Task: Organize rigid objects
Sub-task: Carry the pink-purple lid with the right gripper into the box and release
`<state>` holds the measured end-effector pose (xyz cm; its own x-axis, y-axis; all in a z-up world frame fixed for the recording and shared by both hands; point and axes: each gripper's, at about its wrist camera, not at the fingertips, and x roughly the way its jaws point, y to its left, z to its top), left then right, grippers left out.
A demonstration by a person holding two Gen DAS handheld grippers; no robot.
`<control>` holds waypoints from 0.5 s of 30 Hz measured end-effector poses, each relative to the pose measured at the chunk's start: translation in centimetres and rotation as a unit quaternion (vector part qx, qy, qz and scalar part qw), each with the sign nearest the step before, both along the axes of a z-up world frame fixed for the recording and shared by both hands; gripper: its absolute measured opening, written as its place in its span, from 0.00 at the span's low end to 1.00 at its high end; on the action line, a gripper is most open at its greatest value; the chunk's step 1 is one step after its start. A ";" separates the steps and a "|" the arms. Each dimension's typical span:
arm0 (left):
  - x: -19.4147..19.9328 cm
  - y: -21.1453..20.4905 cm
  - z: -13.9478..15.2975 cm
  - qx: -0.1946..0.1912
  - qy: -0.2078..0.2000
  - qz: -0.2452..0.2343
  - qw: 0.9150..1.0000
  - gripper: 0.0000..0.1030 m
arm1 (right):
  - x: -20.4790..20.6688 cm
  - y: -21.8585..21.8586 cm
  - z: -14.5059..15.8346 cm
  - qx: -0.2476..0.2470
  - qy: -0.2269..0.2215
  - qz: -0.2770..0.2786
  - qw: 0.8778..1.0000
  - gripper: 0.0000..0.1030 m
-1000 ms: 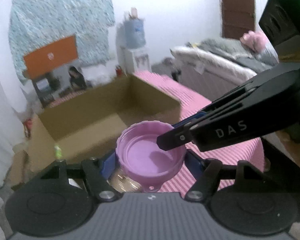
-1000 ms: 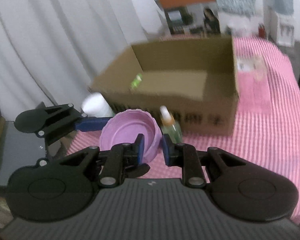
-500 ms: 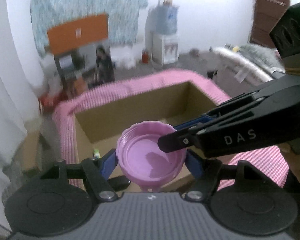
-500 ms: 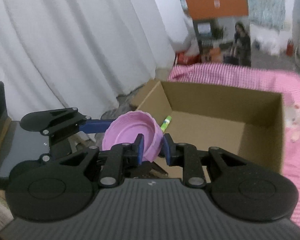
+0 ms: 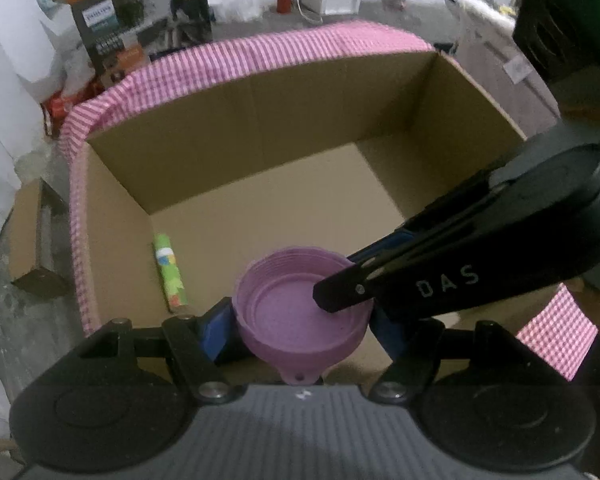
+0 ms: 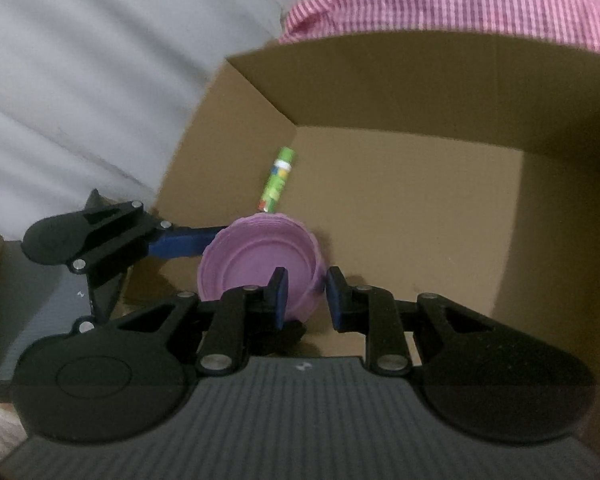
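2 grippers hold 1 purple lid [image 5: 300, 316] above the open box [image 5: 260, 128]. The left gripper [image 5: 302, 326] clamps the lid across its width, blue pads pressed on opposite sides of the ribbed wall. The right gripper [image 6: 304, 298] pinches the lid's rim, 1 finger [image 6: 278, 296] inside the hollow and the other outside, jaws nearly together. The lid faces hollow side up, over the box's near part. On the box floor lies 1 green tube [image 5: 169, 276], along the left wall, just beyond the lid. The box sits on a pink checked cloth [image 5: 260, 56].
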<state>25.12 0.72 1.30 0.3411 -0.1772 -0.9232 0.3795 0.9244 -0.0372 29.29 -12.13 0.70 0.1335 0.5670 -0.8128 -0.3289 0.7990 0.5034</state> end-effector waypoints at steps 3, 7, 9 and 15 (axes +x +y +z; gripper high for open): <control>0.3 -0.5 -0.8 0.010 0.017 -0.006 1.000 0.72 | 0.3 0.2 -1.0 -0.005 0.019 0.007 1.000 0.20; 0.7 -1.0 -1.7 0.020 0.035 -0.012 0.999 0.72 | 0.5 0.4 -2.1 -0.015 0.036 0.018 0.999 0.20; 0.8 -1.1 -1.9 0.020 0.042 -0.013 0.999 0.72 | 0.8 0.6 -2.7 -0.017 0.046 0.021 0.999 0.21; 1.0 -0.9 -2.2 0.012 0.056 -0.008 0.998 0.74 | 1.4 0.7 -4.2 -0.020 0.065 0.022 0.997 0.24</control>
<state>26.10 -0.16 -0.91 0.2329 -0.1599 -0.9593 0.3891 0.9193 -0.0587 30.70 -11.38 -3.51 0.0022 0.5371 -0.8435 -0.2985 0.8054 0.5121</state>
